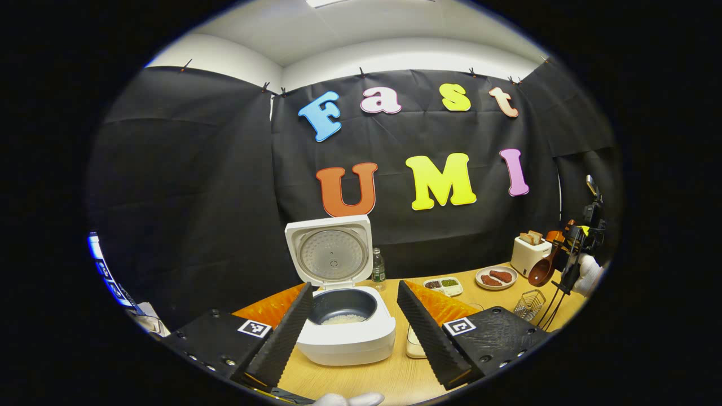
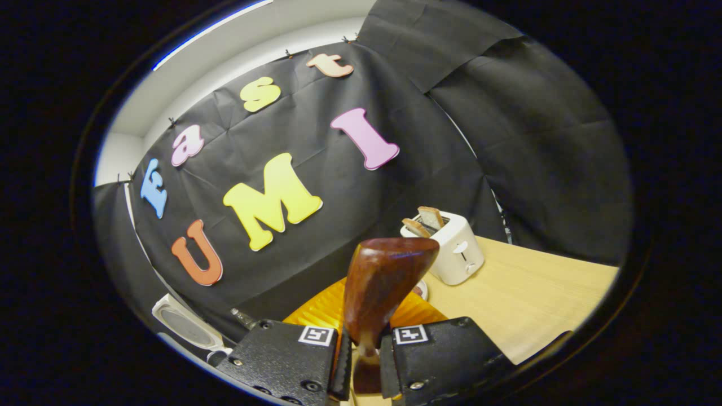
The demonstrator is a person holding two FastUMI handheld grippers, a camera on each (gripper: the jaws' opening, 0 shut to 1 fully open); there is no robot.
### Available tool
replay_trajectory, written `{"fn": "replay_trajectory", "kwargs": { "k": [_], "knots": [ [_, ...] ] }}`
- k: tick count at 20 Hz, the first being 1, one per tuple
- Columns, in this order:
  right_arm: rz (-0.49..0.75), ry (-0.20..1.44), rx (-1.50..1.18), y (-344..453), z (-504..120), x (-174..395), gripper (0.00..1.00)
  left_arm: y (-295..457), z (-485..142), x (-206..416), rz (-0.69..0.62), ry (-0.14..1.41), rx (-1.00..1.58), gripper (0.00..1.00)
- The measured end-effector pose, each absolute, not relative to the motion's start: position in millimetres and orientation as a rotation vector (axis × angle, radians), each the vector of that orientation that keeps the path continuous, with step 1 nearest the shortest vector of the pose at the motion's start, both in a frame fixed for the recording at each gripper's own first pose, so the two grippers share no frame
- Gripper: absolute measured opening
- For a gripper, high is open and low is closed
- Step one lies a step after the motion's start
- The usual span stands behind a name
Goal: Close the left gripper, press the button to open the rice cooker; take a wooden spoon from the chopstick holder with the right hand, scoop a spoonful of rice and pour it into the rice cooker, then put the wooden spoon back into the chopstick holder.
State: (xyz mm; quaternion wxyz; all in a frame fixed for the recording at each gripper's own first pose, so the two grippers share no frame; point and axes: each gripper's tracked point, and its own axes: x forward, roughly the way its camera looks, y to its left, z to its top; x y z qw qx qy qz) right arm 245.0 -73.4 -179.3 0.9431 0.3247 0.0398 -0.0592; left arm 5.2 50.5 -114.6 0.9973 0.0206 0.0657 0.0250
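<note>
The white rice cooker [image 1: 345, 316] stands lid-up on the wooden surface [image 1: 395, 378], framed by the left hand-held gripper [image 1: 352, 321], fingers apart. The right hand-held gripper [image 2: 365, 361] clamps the dark wooden spoon [image 2: 383, 282], lifted clear. Next, I judge: carry it down to scoop rice.

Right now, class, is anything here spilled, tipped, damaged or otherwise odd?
Nothing stands out. The rice cooker stands upright with its lid raised and rice inside the pot; no grains show on the table. The right gripper grips the wooden spoon.

White rice cooker [image 1: 347, 321] open; wooden spoon [image 2: 383, 282] held upright
</note>
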Motion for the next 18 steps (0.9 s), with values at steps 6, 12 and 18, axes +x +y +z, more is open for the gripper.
{"fn": "replay_trajectory", "kwargs": {
  "k": [6,12,18],
  "knots": [
    [-0.133,0.128,0.638,-83.2,-216.2,252.0,0.26,32.3,-115.0,9.0,0.04,0.145,0.056,0.95],
    [-0.158,0.193,0.611,-89.1,-269.4,254.2,0.26,18.5,-117.1,13.4,0.026,0.152,0.076,0.95],
    [-0.156,0.269,0.576,-76.1,-316.2,254.3,0.26,9.1,-120.9,16.0,0.013,0.162,0.086,0.95]
  ]
}}
